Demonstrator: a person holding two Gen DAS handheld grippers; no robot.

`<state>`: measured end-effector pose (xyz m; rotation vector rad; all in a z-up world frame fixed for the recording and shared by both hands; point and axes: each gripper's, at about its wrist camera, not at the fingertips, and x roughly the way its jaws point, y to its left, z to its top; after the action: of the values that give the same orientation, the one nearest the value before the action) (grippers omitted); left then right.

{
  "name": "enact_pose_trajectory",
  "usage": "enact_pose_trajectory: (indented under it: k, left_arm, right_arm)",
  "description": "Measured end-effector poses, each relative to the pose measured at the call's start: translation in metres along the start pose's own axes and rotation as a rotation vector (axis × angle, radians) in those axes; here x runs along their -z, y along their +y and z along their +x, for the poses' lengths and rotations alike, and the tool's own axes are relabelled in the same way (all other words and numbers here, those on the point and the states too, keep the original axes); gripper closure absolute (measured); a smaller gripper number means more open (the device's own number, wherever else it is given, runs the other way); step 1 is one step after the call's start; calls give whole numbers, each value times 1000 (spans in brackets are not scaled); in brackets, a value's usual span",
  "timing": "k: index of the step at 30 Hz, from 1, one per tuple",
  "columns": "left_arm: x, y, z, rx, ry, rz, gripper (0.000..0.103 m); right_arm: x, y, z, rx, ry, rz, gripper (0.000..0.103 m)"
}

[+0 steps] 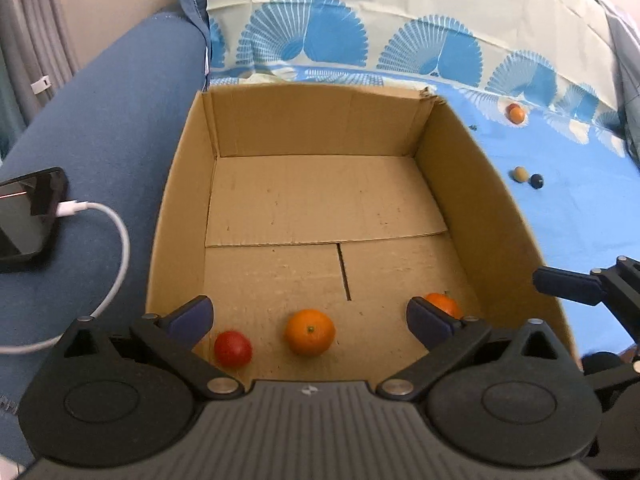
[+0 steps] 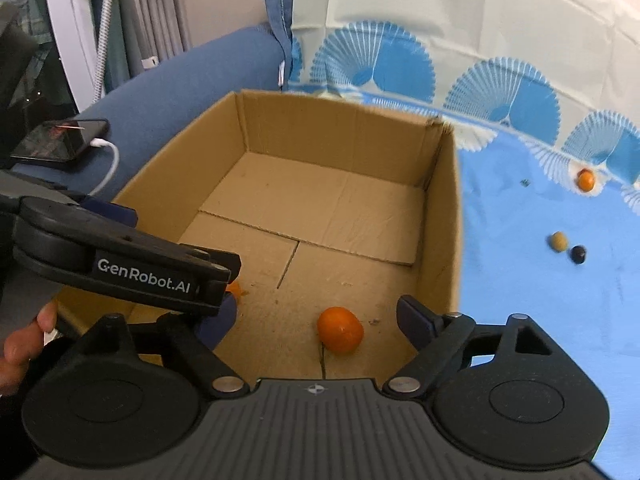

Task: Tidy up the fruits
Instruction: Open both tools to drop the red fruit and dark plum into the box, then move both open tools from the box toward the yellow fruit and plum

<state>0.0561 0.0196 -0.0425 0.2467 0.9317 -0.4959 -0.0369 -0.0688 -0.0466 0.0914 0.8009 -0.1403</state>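
Fruits in cardboard box: orange loose between wide-open, empty left gripper, mandarin below equally open, empty right gripper; risk of rolling away if nudged.

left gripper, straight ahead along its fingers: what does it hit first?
Probably the orange on the cardboard box floor. It lies just ahead, about midway between the open fingers of the left gripper. The red fruit lies off to the left of that line. Depth is uncertain in the fisheye view.
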Motion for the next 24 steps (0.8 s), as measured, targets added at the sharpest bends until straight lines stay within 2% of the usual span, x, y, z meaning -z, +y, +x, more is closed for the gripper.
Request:
enact_pose_trajectory:
  k: [6,15,24]
  left_arm:
    - [13,-3,-44,-1,-32,-29,0]
    - [39,-2,-108,-24,-77,-106,0]
    - [61,-5,-145,-52,-115,-127,0]
  right_arm:
    - [7,6,-50,13,-57,6,9]
    - [24,22,-106,26,-140,15,7]
    - [42,34,-145,37,-214,29,5]
